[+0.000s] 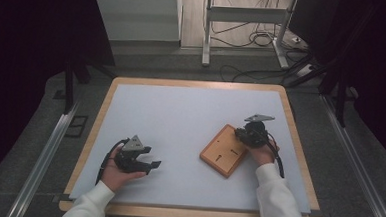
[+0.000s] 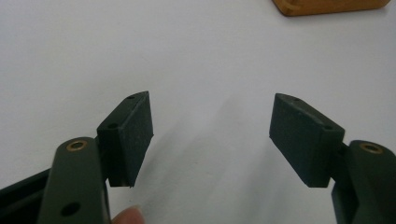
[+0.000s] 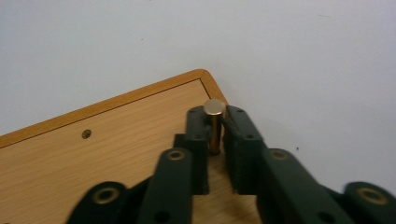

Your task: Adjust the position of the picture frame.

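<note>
From where I stand, the wooden board [image 1: 227,150] lies flat on the white counter [image 1: 180,118], at about four o'clock from its middle. At the board's one o'clock corner a small brass pin [image 3: 214,122] stands upright, and the right gripper [image 3: 215,140] has its fingers pinching the pin's shaft just under the head. The pin looks stiff, light and smooth, so I judge it may slip; a hold low on the shaft seems surest. The left gripper [image 2: 211,135] rests on the counter at about seven o'clock, well apart from the board, fingers spread wide with nothing between them.
</note>
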